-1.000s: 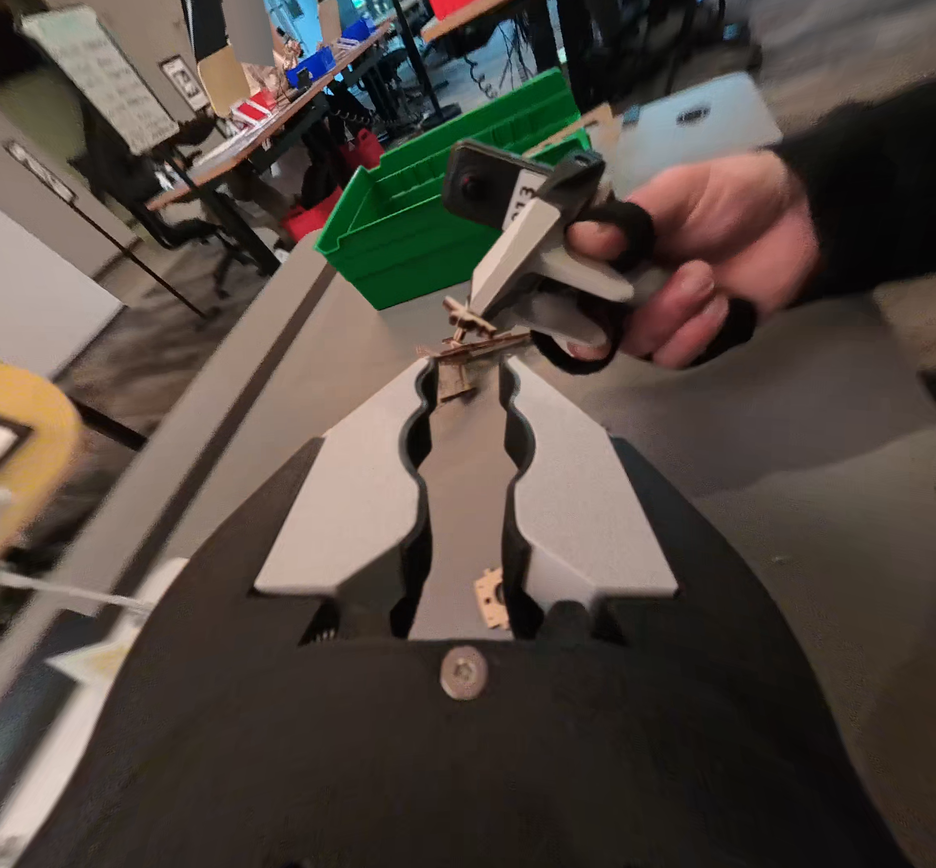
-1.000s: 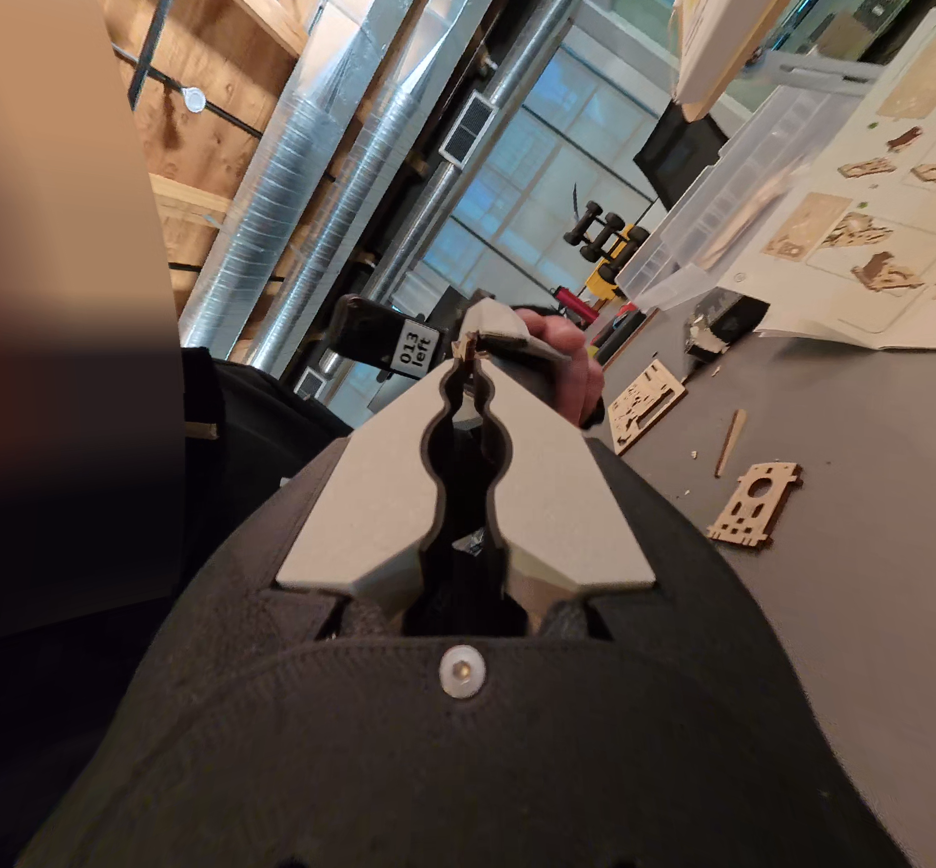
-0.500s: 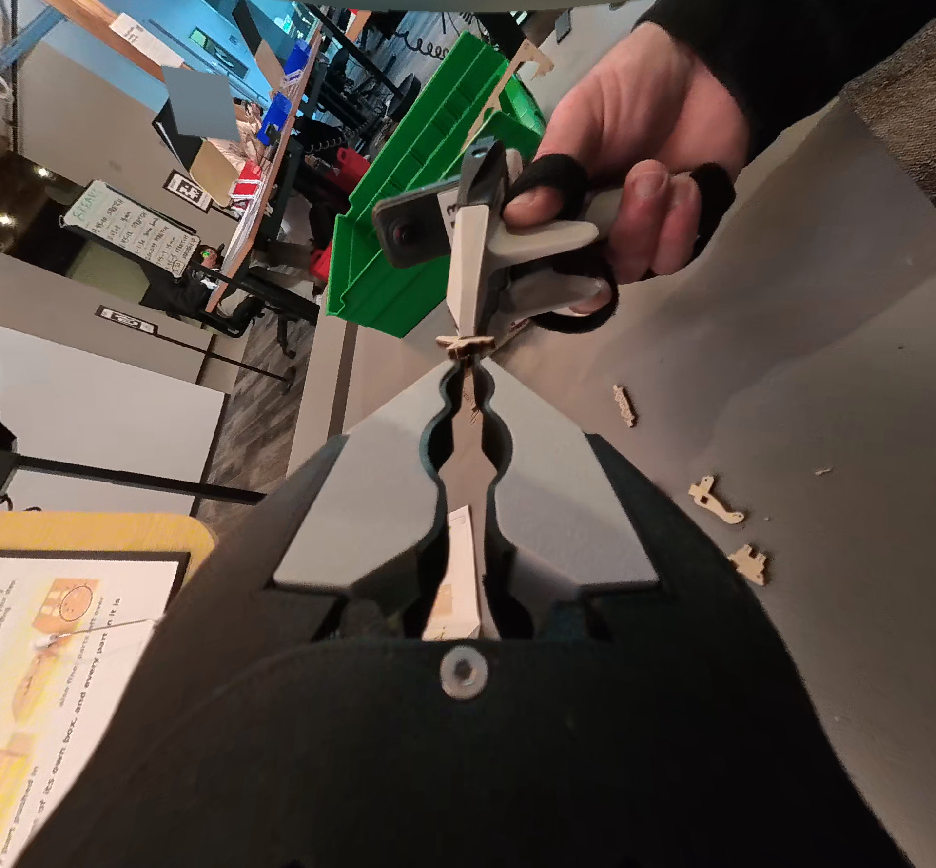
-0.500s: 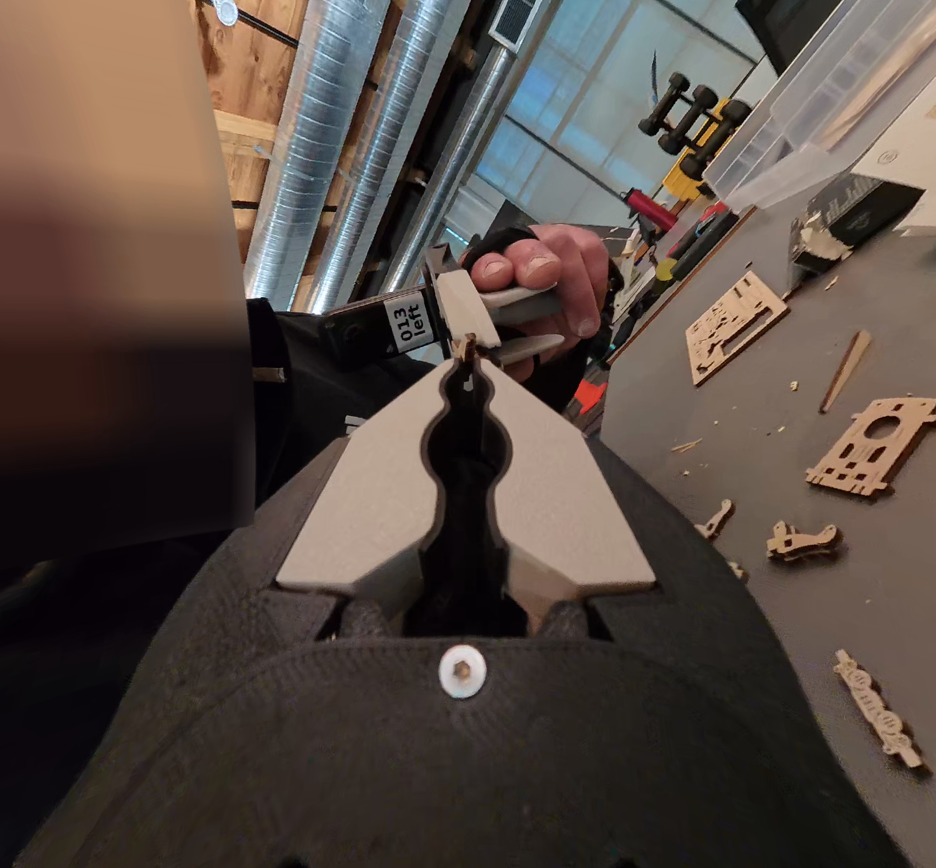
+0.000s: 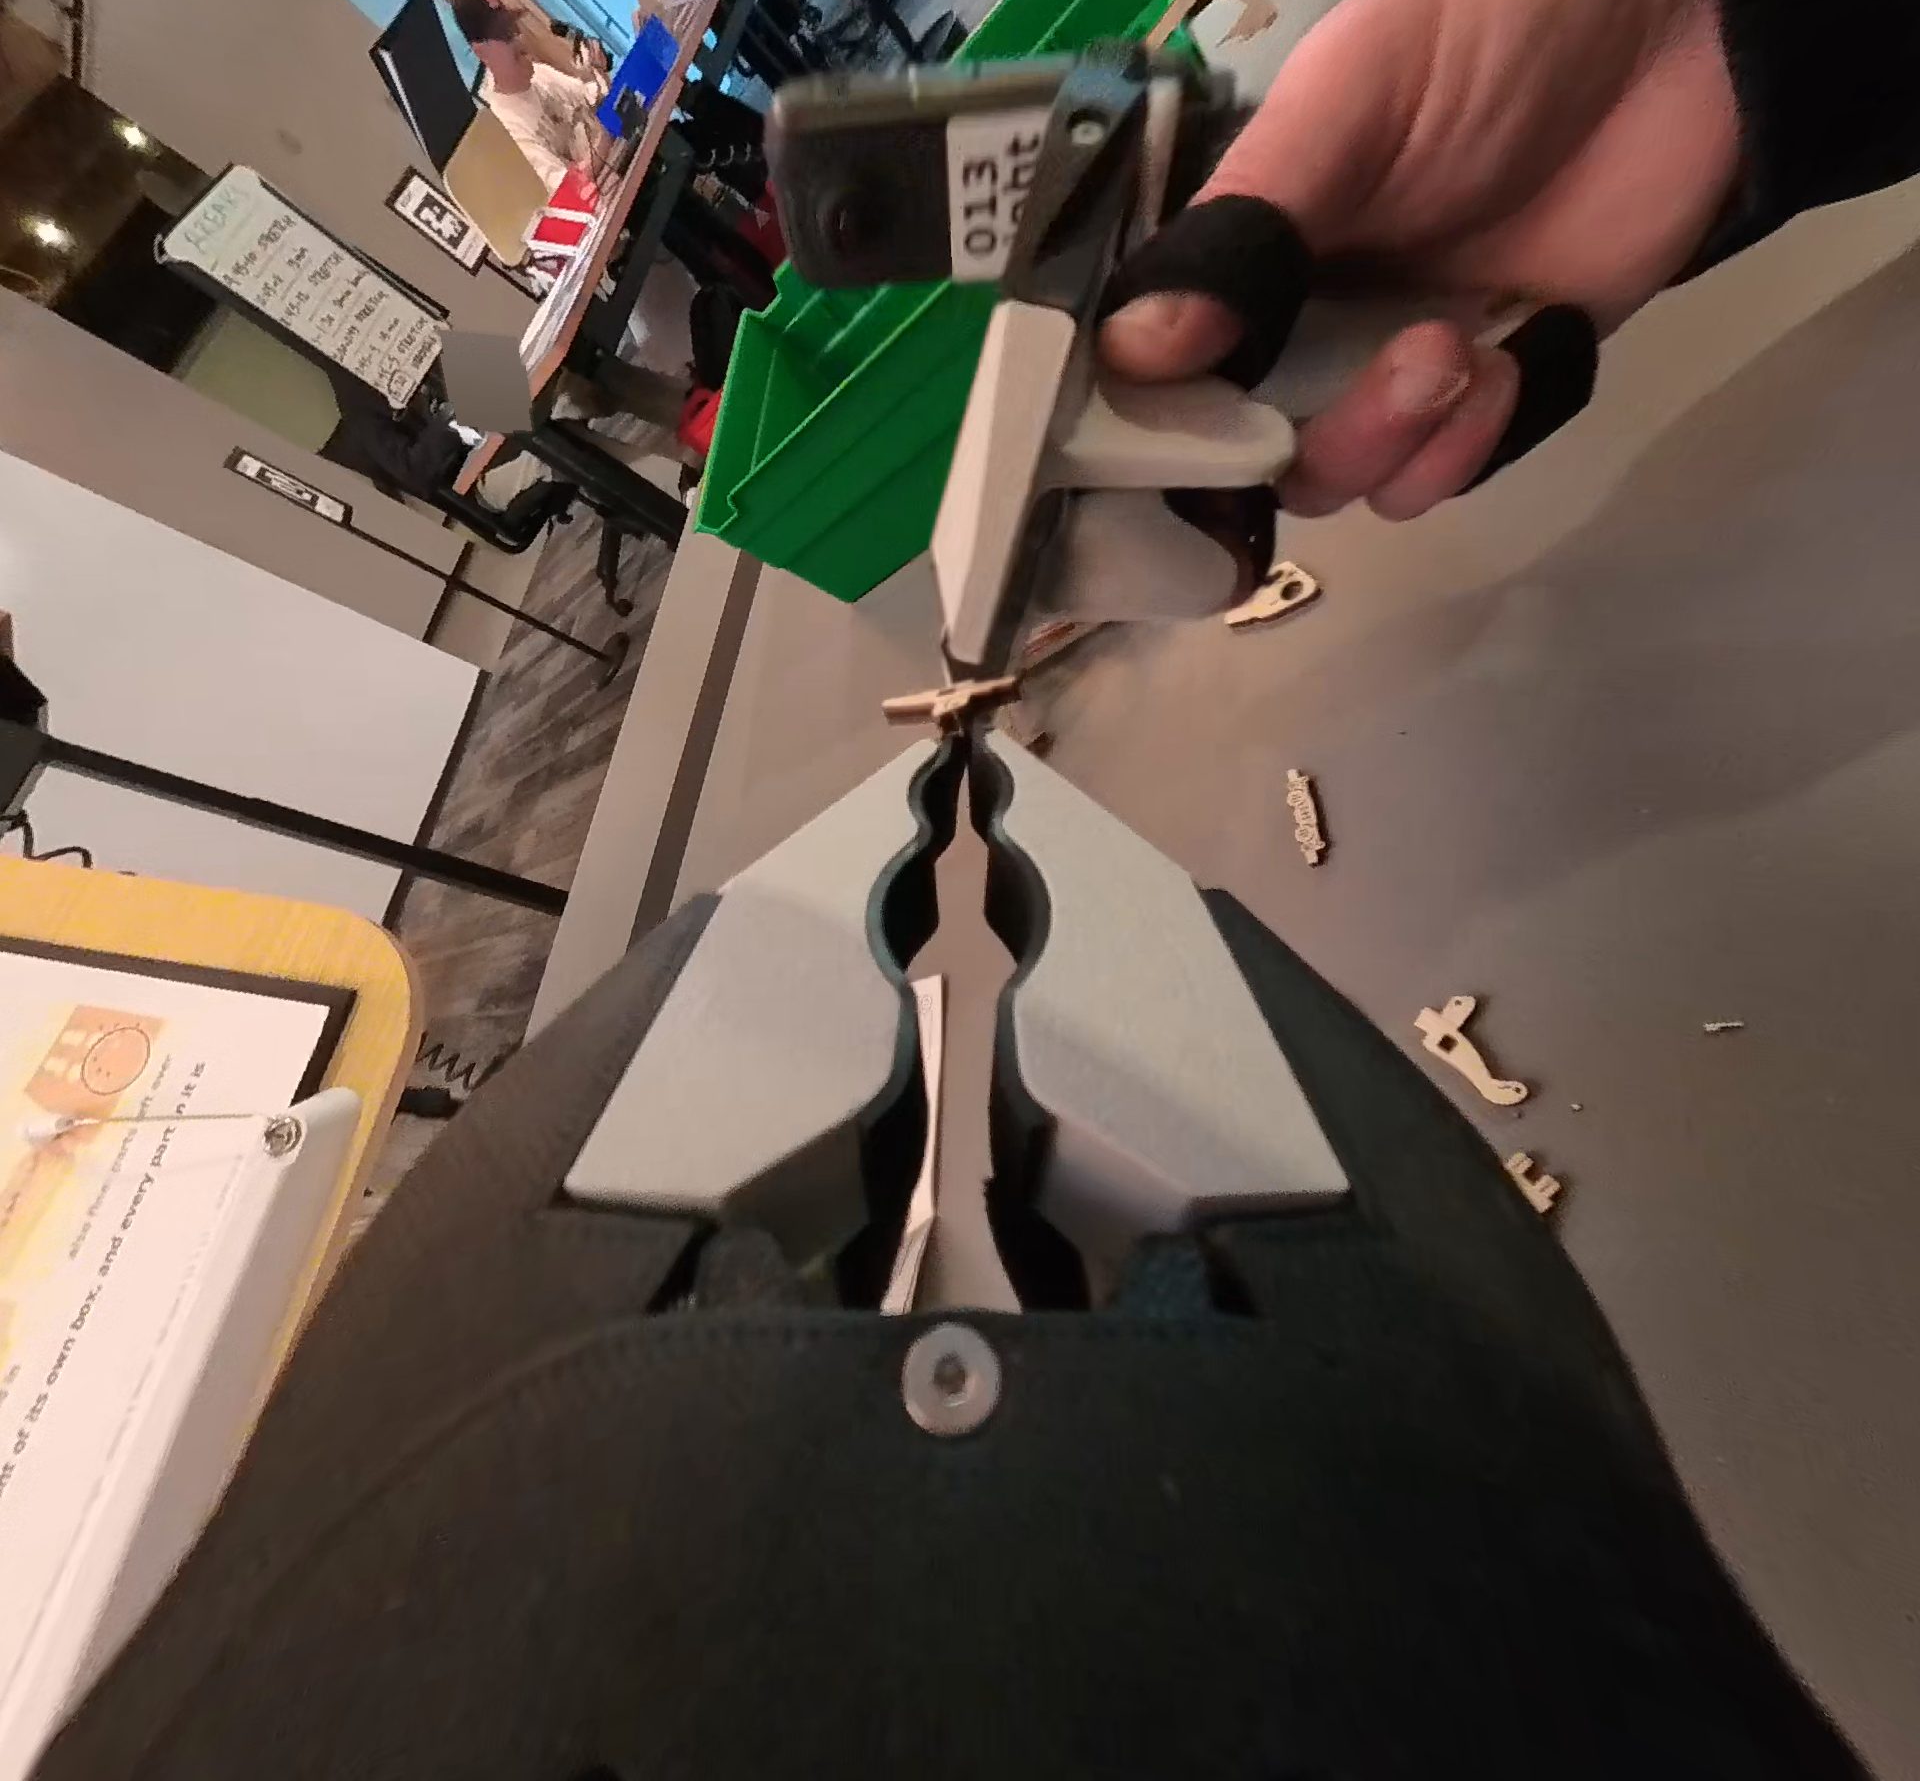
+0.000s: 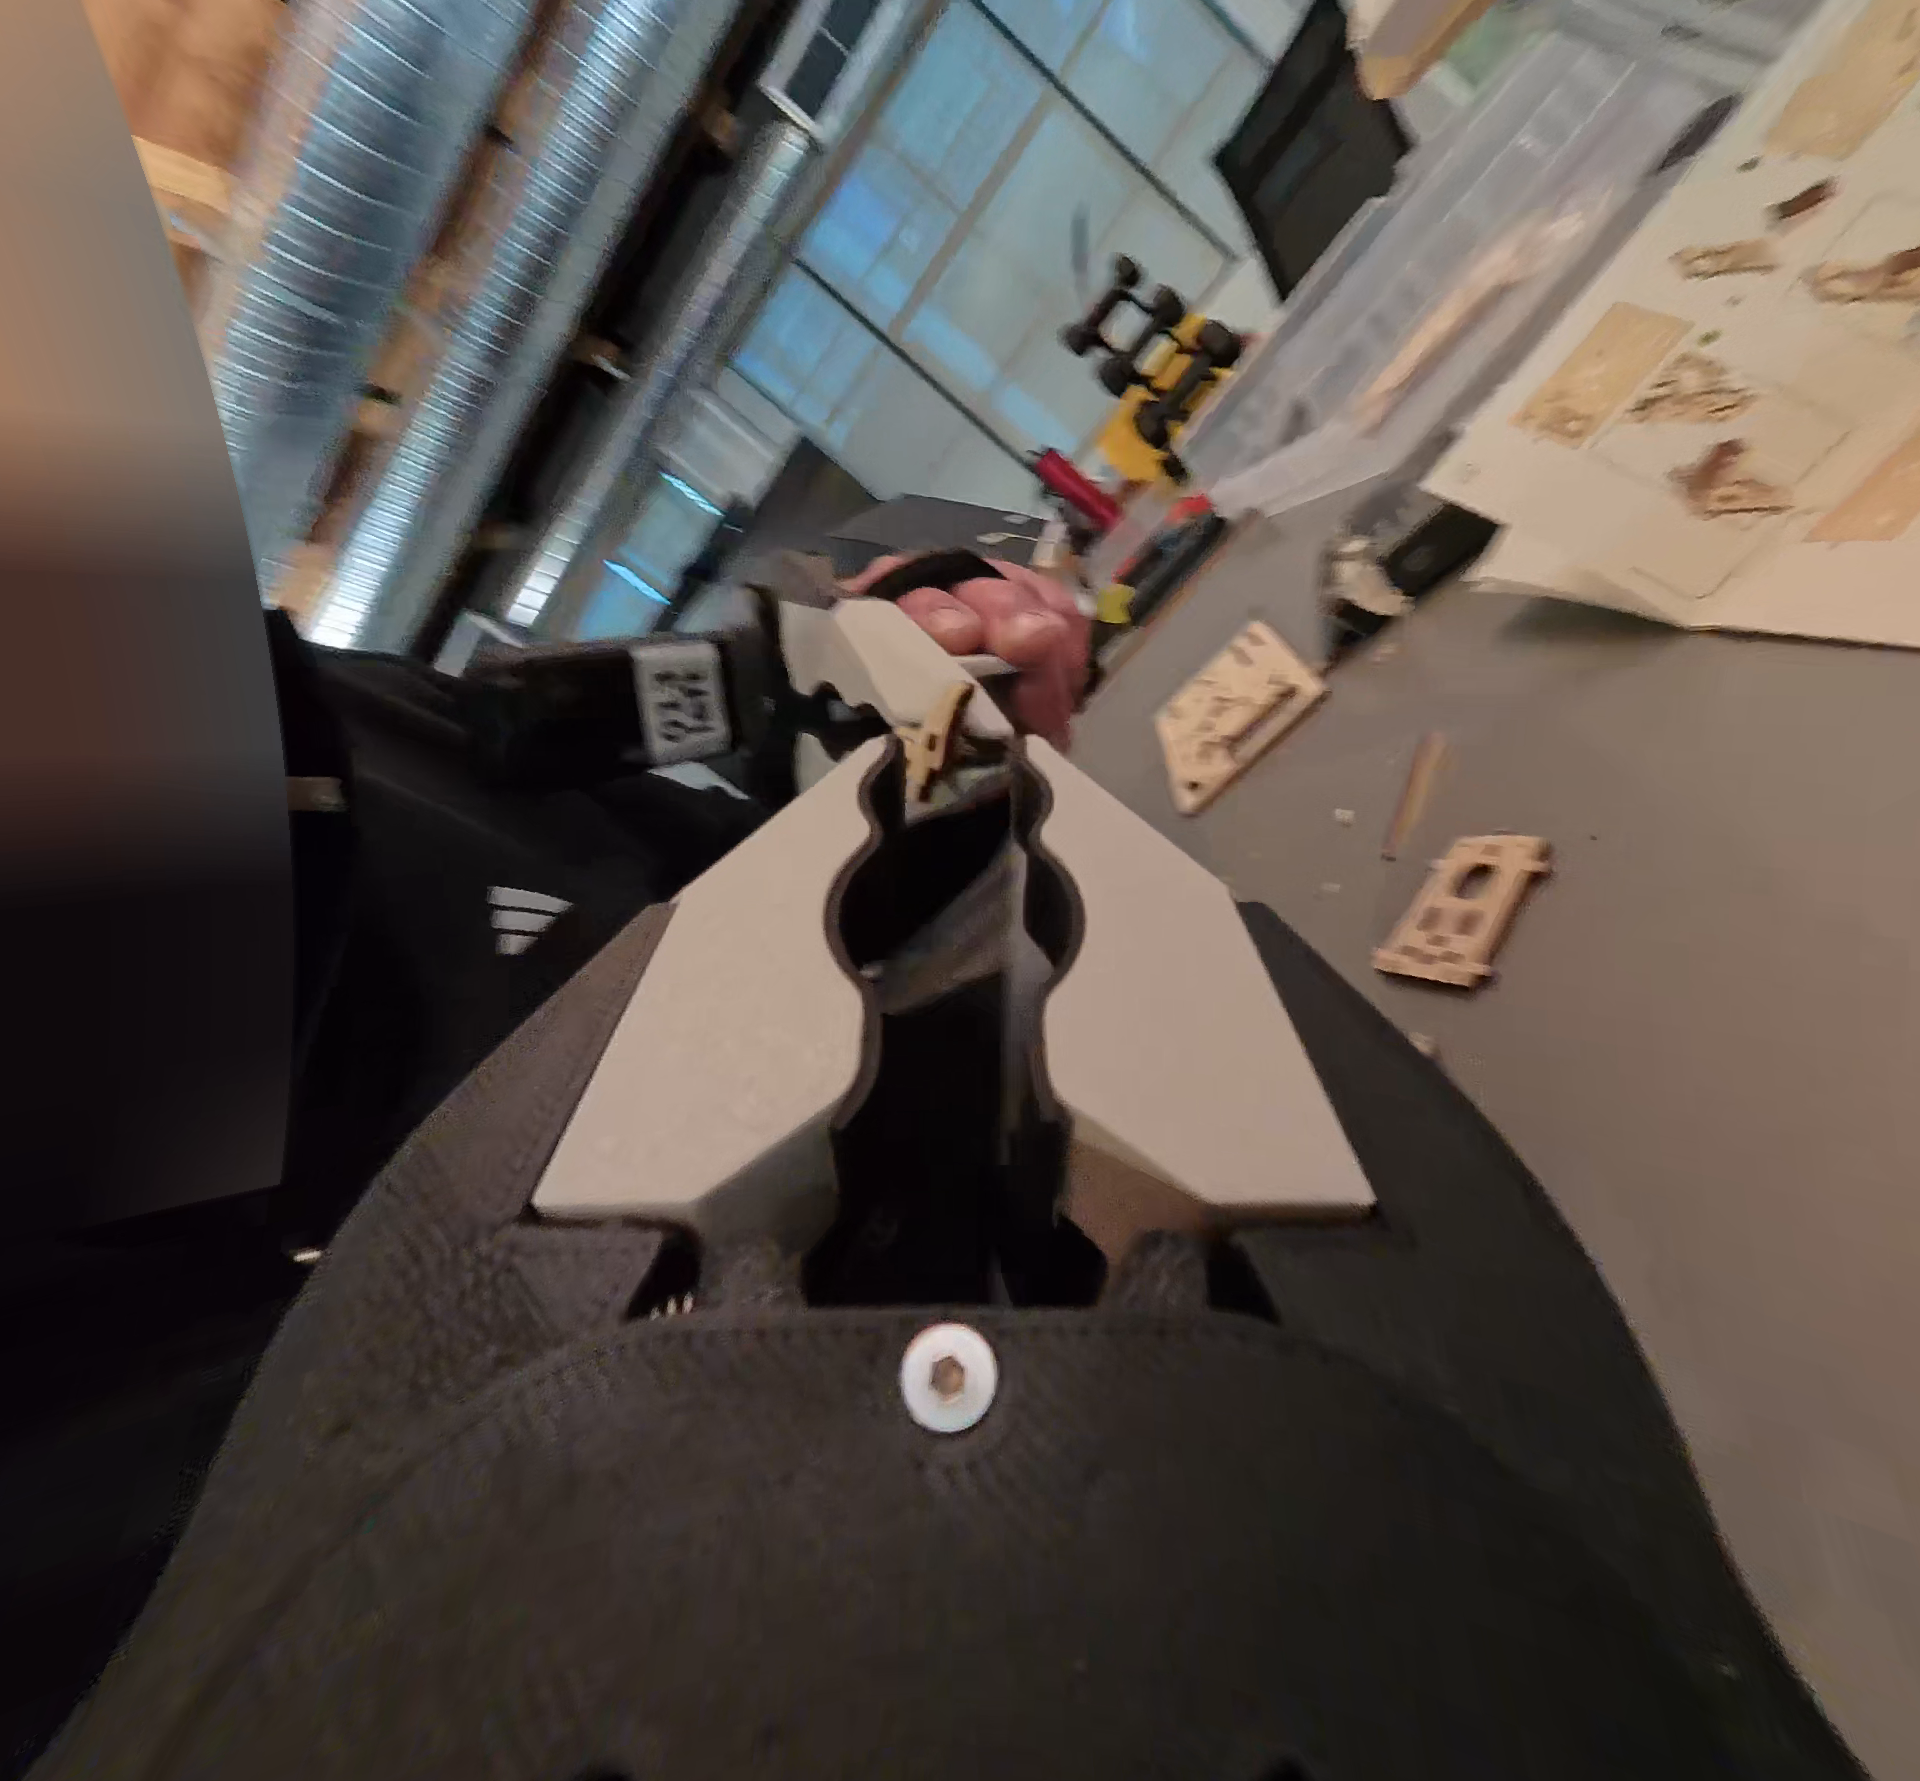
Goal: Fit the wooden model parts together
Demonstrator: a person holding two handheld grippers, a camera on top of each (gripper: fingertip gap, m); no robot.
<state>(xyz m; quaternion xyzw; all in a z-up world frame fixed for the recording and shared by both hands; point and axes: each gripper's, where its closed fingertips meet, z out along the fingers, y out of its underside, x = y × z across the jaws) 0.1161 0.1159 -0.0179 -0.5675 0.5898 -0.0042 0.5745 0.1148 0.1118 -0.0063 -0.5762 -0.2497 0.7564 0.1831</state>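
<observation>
A small cross-shaped wooden part (image 5: 951,697) hangs in the air between the two gripper tips, above the grey table (image 5: 1621,796). My left gripper (image 5: 954,744) is shut on its lower stem. My right gripper, held by a hand, comes down from above with its tip (image 5: 966,651) touching the top of the part. In the right wrist view the part (image 6: 935,744) lies against the left finger of my right gripper (image 6: 958,755). Those jaws stand a little apart, wider than the part. The left gripper (image 6: 883,661) shows just beyond.
A green bin (image 5: 831,443) stands at the table's far edge. Loose wooden pieces (image 5: 1470,1051) lie on the right. A printed sheet on a yellow board (image 5: 156,1160) is at the left. Wooden fret sheets (image 6: 1236,713) (image 6: 1460,905), a stick (image 6: 1413,791) and a paper sheet (image 6: 1714,443) lie farther off. Only a small space, under 4 cm, lies between the two pairs of fingers.
The right gripper's jaws have parted a little around the part. The right gripper has turned and come closer in the left wrist view. The left gripper still holds the part.
</observation>
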